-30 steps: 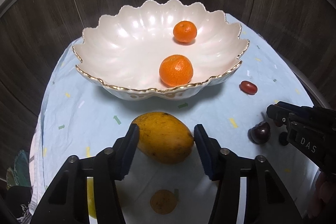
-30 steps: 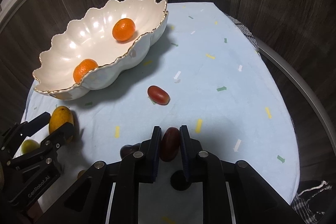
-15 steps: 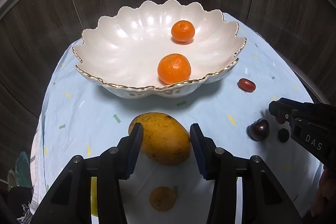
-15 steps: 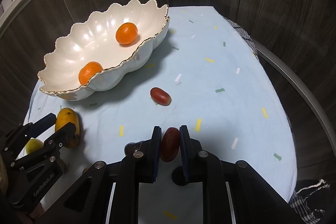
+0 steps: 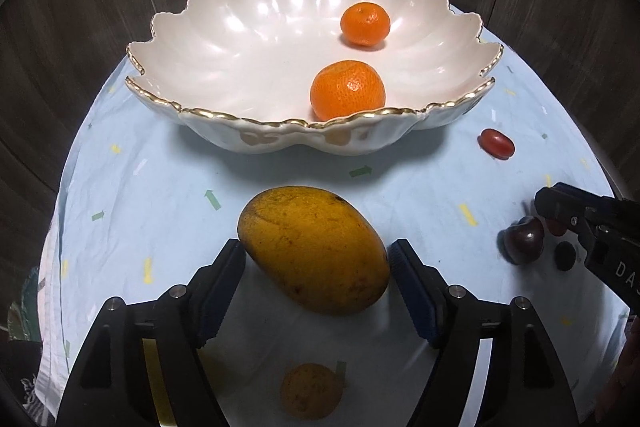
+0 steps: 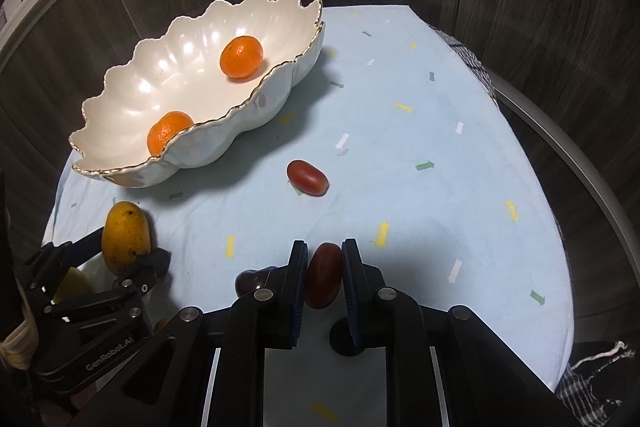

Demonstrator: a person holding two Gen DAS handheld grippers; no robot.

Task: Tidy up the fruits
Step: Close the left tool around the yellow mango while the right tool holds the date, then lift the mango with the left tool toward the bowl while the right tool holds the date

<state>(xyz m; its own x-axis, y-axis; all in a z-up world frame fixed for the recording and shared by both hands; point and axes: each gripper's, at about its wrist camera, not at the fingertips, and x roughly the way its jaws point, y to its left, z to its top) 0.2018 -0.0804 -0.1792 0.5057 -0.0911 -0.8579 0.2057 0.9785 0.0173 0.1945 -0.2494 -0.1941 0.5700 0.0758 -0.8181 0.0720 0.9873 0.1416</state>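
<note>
A yellow mango (image 5: 316, 251) lies on the pale blue cloth, in front of a white scalloped bowl (image 5: 280, 125) with a gold rim. My left gripper (image 5: 316, 255) straddles the mango and its jaws are opening, with a small gap on each side. Two oranges (image 5: 347, 89) (image 5: 365, 23) sit in the bowl. My right gripper (image 6: 324, 247) is shut on a dark red oblong fruit (image 6: 323, 277), just above the cloth. In the right wrist view the left gripper (image 6: 128, 247) and the mango (image 6: 125, 231) are at the lower left, near the bowl (image 6: 192, 131).
Another red oblong fruit (image 6: 307, 177) lies loose on the cloth right of the bowl. A dark round fruit (image 5: 522, 239) sits beside the right gripper (image 5: 556, 211). A small orange fruit (image 5: 311, 391) and a yellow fruit (image 6: 72, 283) lie under the left gripper. Dark wood panels surround the round table.
The left jaws have spread wider apart around the mango, which still rests on the cloth. The right gripper keeps its grip on the red fruit and has stayed in place.
</note>
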